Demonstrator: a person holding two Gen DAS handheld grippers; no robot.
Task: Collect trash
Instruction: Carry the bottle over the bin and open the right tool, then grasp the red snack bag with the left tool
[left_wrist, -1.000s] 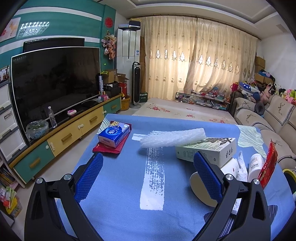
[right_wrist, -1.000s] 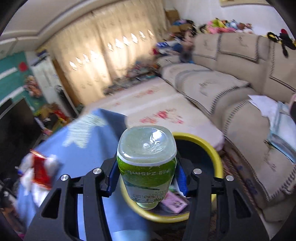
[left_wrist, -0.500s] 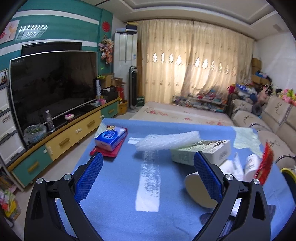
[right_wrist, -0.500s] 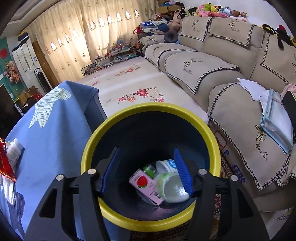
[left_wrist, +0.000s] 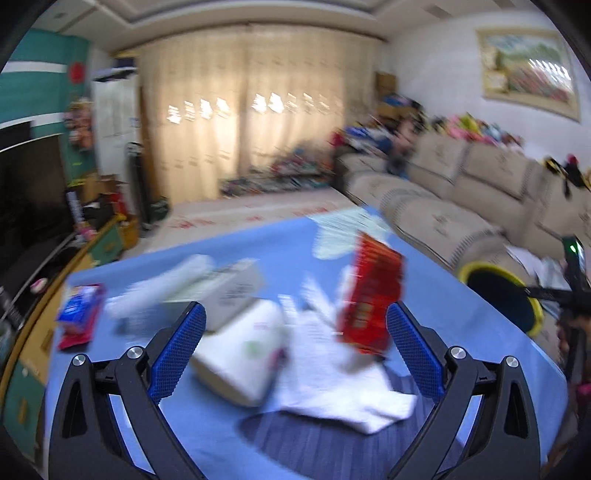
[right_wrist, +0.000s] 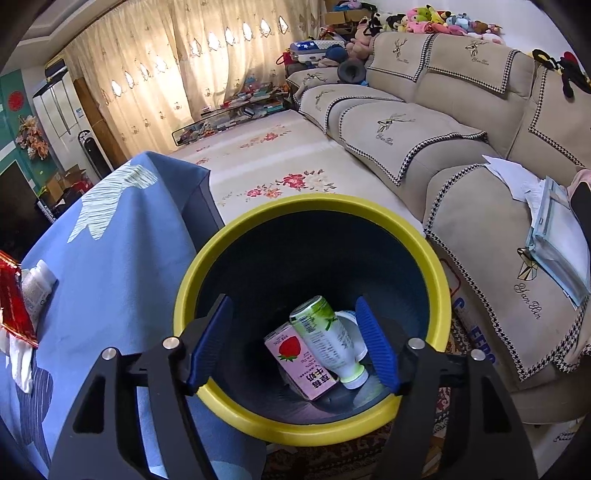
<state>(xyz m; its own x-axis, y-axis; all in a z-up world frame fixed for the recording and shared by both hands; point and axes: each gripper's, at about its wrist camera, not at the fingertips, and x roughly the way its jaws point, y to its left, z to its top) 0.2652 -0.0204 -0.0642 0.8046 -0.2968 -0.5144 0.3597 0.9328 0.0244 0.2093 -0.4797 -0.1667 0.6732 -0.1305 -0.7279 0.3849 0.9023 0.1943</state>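
Now both tongs are seen parted and empty, one over the bin, one over the counter.

The right tongs (right_wrist: 293, 345) are held above the yellow-rimmed bin (right_wrist: 436, 280); their jaws have just been opening and nothing is gripped between them. A green-and-white bottle (right_wrist: 325, 336) lies inside the bin, propped on a pink strawberry carton (right_wrist: 299, 363). The left tongs (left_wrist: 295, 349) are spread wide over the blue-clothed counter (left_wrist: 207, 428), touching nothing. Beyond their pads (left_wrist: 177, 352), through heavy blur, a red snack wrapper (left_wrist: 373, 295), white tissue (left_wrist: 332, 380) and what is possibly a paper cup (left_wrist: 243, 354) are made out.
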